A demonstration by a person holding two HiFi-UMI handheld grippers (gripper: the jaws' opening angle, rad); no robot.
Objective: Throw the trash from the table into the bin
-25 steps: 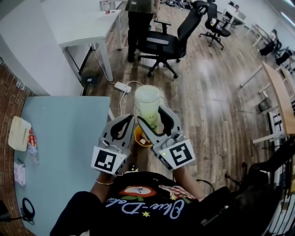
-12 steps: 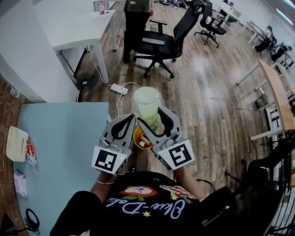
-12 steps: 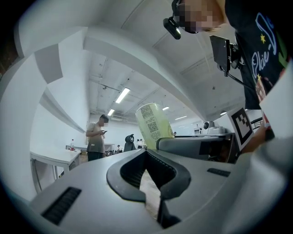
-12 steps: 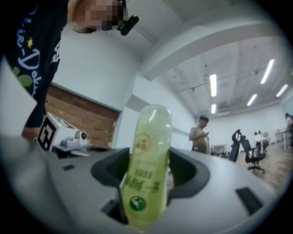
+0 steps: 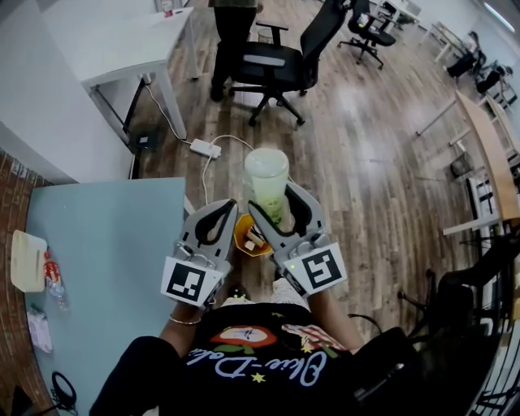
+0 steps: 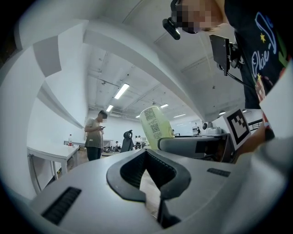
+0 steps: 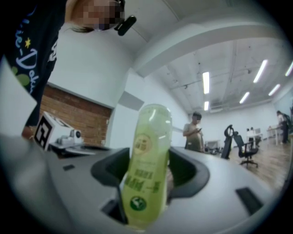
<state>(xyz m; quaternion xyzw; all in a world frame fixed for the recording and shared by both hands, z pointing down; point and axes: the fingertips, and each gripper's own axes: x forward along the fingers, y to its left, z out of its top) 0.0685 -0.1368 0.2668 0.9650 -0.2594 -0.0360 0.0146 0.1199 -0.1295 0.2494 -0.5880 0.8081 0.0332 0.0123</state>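
In the head view my right gripper (image 5: 276,203) is shut on a pale green plastic bottle (image 5: 266,180), which stands upright between its fingers over the wooden floor. The right gripper view shows the bottle (image 7: 147,169) filling the gap between the pads of that gripper (image 7: 149,157). My left gripper (image 5: 225,210) sits just left of it with its tips together and nothing between them. In the left gripper view that gripper (image 6: 146,155) is shut, and the bottle (image 6: 155,124) rises beyond it. A yellow container (image 5: 244,237) with scraps in it shows below, between the two grippers.
The light blue table (image 5: 114,244) lies at the left, with a white pad (image 5: 24,260), a small bottle (image 5: 55,272) and a packet (image 5: 36,329) near its far edge. A black office chair (image 5: 276,69), a standing person (image 5: 231,24) and a white desk (image 5: 106,41) are ahead.
Both grippers have drifted slightly over the floor, with the bottle still held in the right one. The room behind has slid a little in view.
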